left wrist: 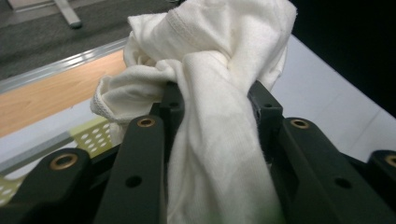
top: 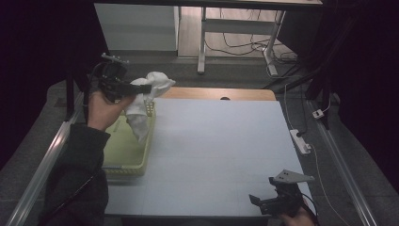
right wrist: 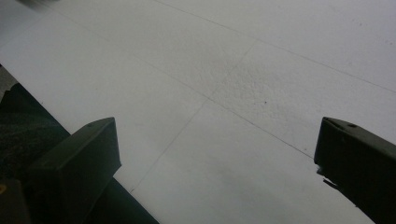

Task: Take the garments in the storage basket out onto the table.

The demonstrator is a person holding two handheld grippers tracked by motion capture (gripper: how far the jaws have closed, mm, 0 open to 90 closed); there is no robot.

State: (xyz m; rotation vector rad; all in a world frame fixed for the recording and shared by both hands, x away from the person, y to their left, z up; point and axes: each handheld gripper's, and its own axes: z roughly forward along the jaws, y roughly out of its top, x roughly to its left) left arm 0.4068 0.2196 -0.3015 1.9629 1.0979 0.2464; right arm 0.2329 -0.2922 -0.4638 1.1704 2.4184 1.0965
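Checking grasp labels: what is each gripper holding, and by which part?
Left gripper is shut on the white cloth, pinching a bunched fold near its top; the rest hangs into the yellow-green basket. Right gripper is open and holds nothing.

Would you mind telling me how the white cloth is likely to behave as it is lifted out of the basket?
Probably floppy: the cloth bunches at the left gripper and its tail hangs limp into the basket. It looks light, sagging little. The knit seems unlikely to slip, though the tail may drag on the rim.

High view set above the near edge of the table [top: 221,141], facing forward and down, gripper views close along their tongs, table surface shared
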